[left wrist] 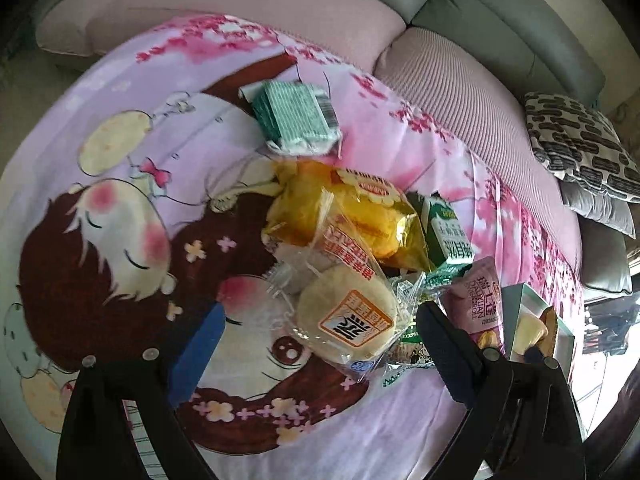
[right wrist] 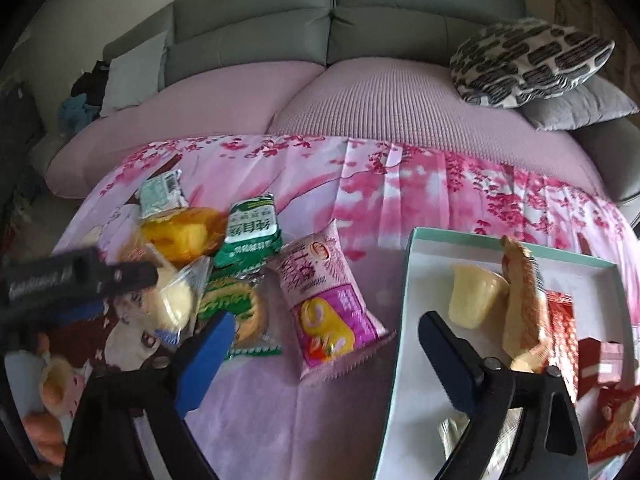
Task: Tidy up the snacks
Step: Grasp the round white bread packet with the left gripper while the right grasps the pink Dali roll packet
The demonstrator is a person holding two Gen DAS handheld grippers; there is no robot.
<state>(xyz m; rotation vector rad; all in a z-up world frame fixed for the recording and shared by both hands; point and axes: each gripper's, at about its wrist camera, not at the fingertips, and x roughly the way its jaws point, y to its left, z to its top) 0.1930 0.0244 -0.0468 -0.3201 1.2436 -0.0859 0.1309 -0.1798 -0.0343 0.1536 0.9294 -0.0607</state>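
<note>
Left gripper (left wrist: 320,332) pitched steeply down over the printed cloth (left wrist: 120,128), jaws spread wide either side of a clear-wrapped pale round bun (left wrist: 347,322); pads not pressing on it. Orange label on the bun wrapper, characters too distorted to read. Behind the bun, toward the sofa edge of the cloth: yellow cake packet (left wrist: 352,216), then a green-and-white packet (left wrist: 294,118) lying alone with barcode up. Beside the yellow packet, a green carton-like pack (left wrist: 448,232) with white characters, unreadable.

Right gripper (right wrist: 326,340) angled down nearer the cloth's right side, jaws wide apart with nothing between them, only bare cloth; left finger close to a green biscuit packet (right wrist: 240,312), right finger over the rim of a white box (right wrist: 412,280) with a teal edge. Pink packet (right wrist: 328,304) flat between heap and box, printed "DALIYUAN" and "SWISS ROLL" as read in the left wrist view.

Inside the box: a pale jelly cup (right wrist: 476,296) on its side, a tan wrapped bar (right wrist: 524,300) leaning, red packets (right wrist: 560,328) toward the far right wall.
</note>
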